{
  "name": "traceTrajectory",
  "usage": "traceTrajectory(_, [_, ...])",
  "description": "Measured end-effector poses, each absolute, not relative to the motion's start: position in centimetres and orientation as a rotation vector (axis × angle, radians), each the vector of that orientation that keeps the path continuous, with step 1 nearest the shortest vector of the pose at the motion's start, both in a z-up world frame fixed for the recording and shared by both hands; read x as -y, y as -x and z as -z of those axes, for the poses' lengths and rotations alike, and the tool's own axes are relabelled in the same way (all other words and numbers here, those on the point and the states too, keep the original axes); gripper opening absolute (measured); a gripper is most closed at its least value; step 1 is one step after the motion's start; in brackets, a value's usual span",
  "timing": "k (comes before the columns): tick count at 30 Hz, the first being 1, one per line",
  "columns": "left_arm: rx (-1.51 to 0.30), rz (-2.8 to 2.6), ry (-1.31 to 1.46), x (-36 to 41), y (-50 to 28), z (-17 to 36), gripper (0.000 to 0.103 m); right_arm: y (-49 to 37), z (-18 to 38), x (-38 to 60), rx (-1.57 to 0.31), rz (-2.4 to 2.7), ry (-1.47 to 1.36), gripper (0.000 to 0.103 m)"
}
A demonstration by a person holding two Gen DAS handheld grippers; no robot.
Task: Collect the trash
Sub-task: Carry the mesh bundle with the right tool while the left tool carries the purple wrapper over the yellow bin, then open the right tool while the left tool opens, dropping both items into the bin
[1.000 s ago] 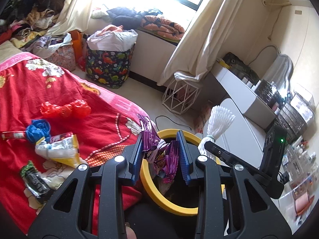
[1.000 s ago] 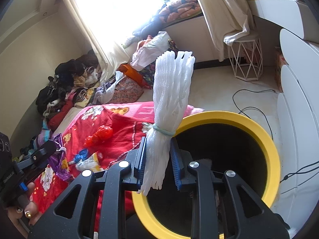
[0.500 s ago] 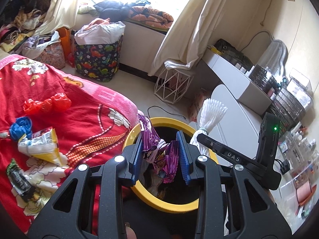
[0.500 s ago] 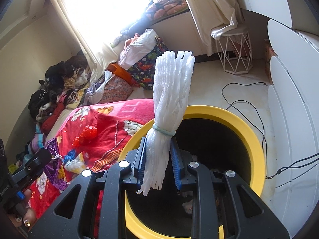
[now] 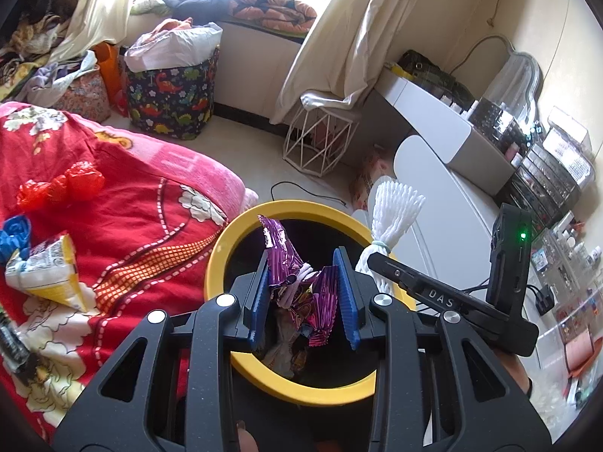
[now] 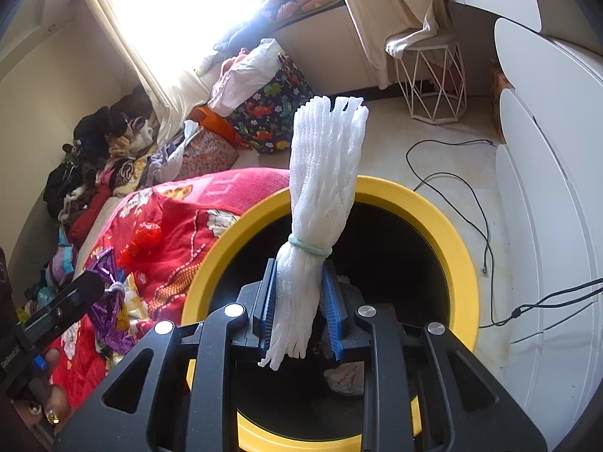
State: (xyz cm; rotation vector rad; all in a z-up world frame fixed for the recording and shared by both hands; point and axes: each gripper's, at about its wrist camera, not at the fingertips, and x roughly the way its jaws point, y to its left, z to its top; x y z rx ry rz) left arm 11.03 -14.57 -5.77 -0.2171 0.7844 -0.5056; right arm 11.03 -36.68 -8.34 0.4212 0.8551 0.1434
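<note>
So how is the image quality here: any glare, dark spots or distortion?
Right wrist view: the window is blown out to white, and the bin interior is near black. Left wrist view: more even light, window glare only at the top; the bin interior is dark. Both: sharp, with strong fisheye bending and black corners.
</note>
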Motion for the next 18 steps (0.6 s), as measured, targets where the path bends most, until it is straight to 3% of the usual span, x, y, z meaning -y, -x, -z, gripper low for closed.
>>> traceTrajectory(14, [-0.828, 0.494, 0.207, 16.3, -13.5, 7.3, 0.026, -10.3, 9.3, 36.3, -0.899, -0.173, -0.392, 0.025])
traceTrajectory(16, [-0.834, 0.495, 0.213, 16.3, -13.8, 7.4, 0.03, -10.3, 9.4, 36.2, -0.907, -0.173, -0.393, 0.031])
traceTrajectory(18, [-0.832, 0.485, 0.219, 16.0, -14.0, 7.4, 0.053, -10.3, 9.4, 36.3, -0.91, -0.164, -0.398, 0.048])
